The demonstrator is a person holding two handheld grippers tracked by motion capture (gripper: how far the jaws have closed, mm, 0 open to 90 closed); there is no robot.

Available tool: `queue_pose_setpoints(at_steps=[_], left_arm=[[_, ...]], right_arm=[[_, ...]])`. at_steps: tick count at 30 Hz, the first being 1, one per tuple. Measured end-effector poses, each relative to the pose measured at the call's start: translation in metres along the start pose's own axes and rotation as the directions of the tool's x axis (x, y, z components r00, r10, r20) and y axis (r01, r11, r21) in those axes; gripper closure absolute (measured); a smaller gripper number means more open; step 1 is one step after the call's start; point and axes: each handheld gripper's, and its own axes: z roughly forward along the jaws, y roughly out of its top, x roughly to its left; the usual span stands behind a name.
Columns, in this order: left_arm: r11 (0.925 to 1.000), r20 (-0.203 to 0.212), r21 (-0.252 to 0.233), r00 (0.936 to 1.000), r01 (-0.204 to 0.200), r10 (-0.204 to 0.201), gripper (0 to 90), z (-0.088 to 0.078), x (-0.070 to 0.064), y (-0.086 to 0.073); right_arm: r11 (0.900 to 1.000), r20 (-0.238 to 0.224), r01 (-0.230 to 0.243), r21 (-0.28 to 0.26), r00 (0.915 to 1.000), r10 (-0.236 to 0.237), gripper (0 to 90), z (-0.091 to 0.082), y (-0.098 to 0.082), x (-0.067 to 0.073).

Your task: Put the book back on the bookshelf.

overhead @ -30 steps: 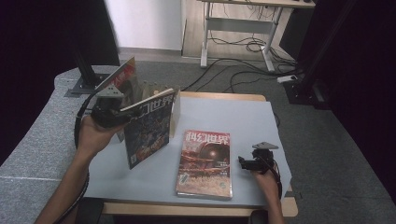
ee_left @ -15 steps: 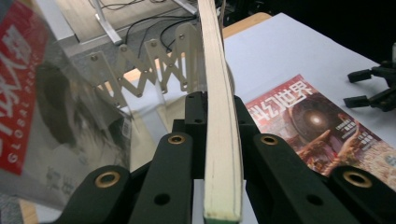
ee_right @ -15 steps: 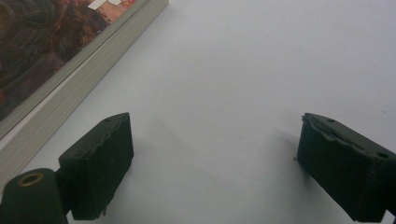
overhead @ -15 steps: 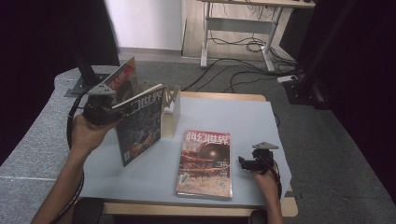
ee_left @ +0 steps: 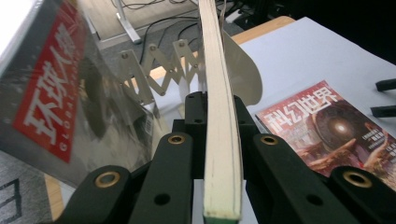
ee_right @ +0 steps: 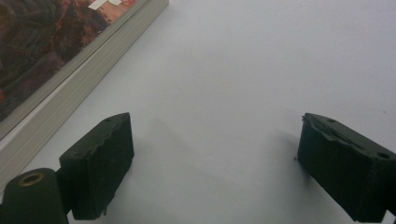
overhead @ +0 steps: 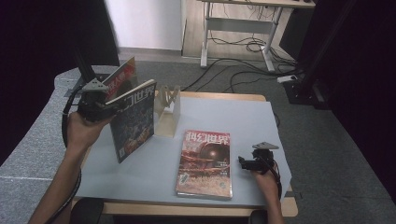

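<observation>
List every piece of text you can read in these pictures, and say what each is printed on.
"科幻世界": red magazine lying flat on the table.
"环球人" above "GLOBA", cut off: red panel on the magazine standing behind the rack.
"幻世界", partly covered: magazine clamped in the left gripper.
Smaller cover print: too small to read.

held magazine (overhead: 133,122): paper; a glossy printed cover is seen in the high view, and a matt cream page edge in the left gripper view.
flat magazine (overhead: 205,162): paper, with a glossy cover; pale stacked page edges are shown in the right gripper view.
third magazine (ee_left: 51,88): a shiny clear plastic wrap is seen over the cover.
rack (overhead: 167,109): pale wood, smooth and unpainted, with small metal rivets at the crossed slats.
table (overhead: 233,116): a matt pale grey-blue cover, smooth; a wooden edge is shown at the rim.
left gripper (ee_left: 219,140): black matt plastic, with brass-coloured eyelets.
right gripper (ee_right: 212,163): black matt pads, slightly rough at the edges.
</observation>
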Motion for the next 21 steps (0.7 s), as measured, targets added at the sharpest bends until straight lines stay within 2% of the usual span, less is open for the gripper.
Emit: queue_pose_setpoints(at_steps=[7,21], left_arm=[[0.9998,-0.023,-0.005,0.9996,0.018,-0.018,82.8,0.003,0.006,0.003],[0.9971,-0.065,-0.034,0.9954,0.068,-0.07,82.8,0.021,0.016,0.012]], right_arm=[[1.0,0.0,0.0,0.0,1.0,0.0,10.2,0.0,0.0,0.0],[1.0,-0.001,0.0,0.001,1.0,0.0,10.2,0.0,0.0,0.0]])
